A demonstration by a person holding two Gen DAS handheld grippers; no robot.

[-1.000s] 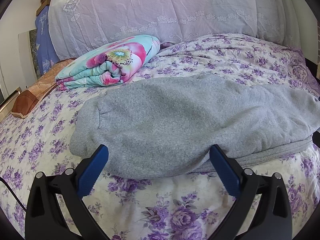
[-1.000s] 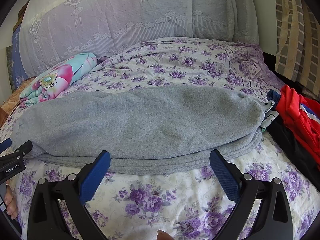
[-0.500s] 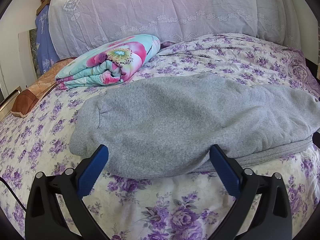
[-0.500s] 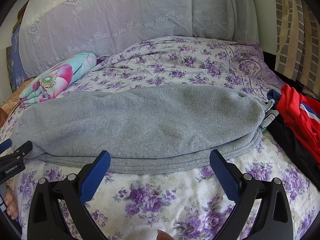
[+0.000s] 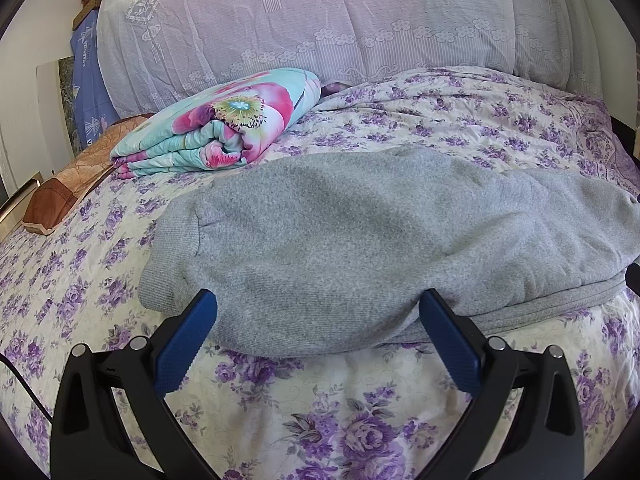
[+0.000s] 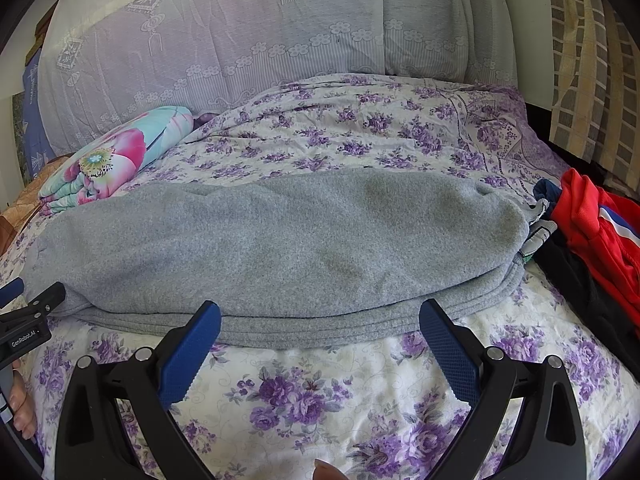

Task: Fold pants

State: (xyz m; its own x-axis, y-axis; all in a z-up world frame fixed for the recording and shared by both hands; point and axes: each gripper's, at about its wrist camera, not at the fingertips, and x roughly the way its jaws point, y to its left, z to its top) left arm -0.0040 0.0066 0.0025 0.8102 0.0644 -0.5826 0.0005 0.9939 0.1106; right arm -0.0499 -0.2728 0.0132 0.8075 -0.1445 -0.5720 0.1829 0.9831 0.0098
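Grey fleece pants (image 5: pixel 360 232) lie folded lengthwise in stacked layers across the flowered bed; in the right wrist view the pants (image 6: pixel 280 252) stretch from left to right. My left gripper (image 5: pixel 318 312) is open, its blue pads straddling the near edge at the cuff end, nothing pinched. My right gripper (image 6: pixel 320 320) is open too, its fingertips just at the stacked near hem. The left gripper's tip (image 6: pixel 28 312) shows at the left edge of the right wrist view.
A rolled floral blanket (image 5: pixel 216 128) lies at the back left, with a brown cushion (image 5: pixel 60 196) beside it. A large lace-covered pillow (image 5: pixel 320 24) backs the bed. Red and dark clothes (image 6: pixel 596 232) are piled right of the pants.
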